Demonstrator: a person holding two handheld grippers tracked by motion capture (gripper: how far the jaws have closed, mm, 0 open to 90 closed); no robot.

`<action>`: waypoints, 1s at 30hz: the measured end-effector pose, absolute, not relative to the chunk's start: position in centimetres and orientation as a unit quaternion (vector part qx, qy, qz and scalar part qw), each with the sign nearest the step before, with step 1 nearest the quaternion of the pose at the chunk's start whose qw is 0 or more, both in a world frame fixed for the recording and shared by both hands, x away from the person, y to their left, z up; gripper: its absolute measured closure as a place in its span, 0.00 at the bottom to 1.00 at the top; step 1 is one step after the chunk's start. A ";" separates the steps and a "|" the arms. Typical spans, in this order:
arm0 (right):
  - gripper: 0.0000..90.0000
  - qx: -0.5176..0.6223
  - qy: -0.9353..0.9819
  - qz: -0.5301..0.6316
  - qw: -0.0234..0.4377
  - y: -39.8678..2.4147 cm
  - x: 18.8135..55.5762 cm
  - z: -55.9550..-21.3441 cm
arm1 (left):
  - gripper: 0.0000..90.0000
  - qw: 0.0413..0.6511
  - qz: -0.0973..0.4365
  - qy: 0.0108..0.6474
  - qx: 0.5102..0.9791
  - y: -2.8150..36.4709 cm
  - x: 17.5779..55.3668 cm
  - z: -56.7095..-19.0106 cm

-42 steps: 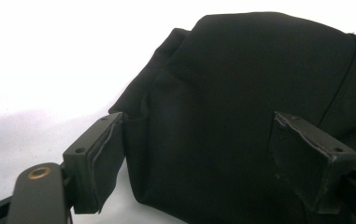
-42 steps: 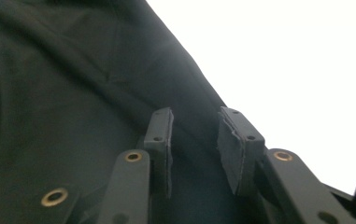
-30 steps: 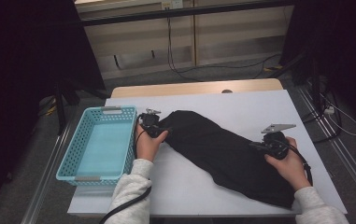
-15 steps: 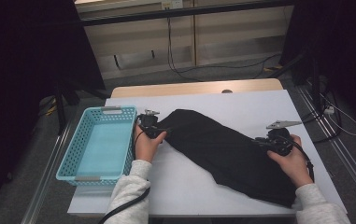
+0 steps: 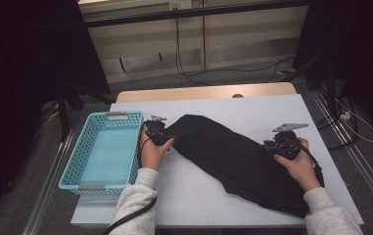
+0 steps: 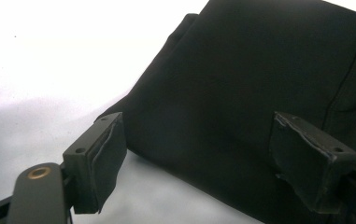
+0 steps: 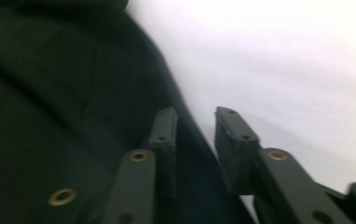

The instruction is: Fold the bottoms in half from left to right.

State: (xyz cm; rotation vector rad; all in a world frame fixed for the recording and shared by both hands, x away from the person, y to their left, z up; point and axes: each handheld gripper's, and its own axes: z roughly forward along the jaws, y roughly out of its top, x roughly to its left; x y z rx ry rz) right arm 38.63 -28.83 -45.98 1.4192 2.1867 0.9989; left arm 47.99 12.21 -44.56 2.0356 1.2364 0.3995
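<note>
Black garment (image 5: 238,164) lies spread in a diagonal on the white table (image 5: 194,196), from near the person's right sleeve up toward the blue basket (image 5: 106,149). Nearest, the right gripper (image 5: 272,148) sits at the cloth's right edge; its jaws have just been closing a little, with a narrow gap left and the cloth edge (image 7: 185,130) between them, not yet pinched. I would push lower before closing. Farther, the left gripper (image 6: 203,154) stands wide open over the upper end, holding nothing; it should catch the fold there.
</note>
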 end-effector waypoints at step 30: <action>0.36 0.492 0.765 0.383 0.161 -29.1 35.7 -43.7 | 0.11 0.336 0.161 0.475 0.797 11.4 50.2 -45.9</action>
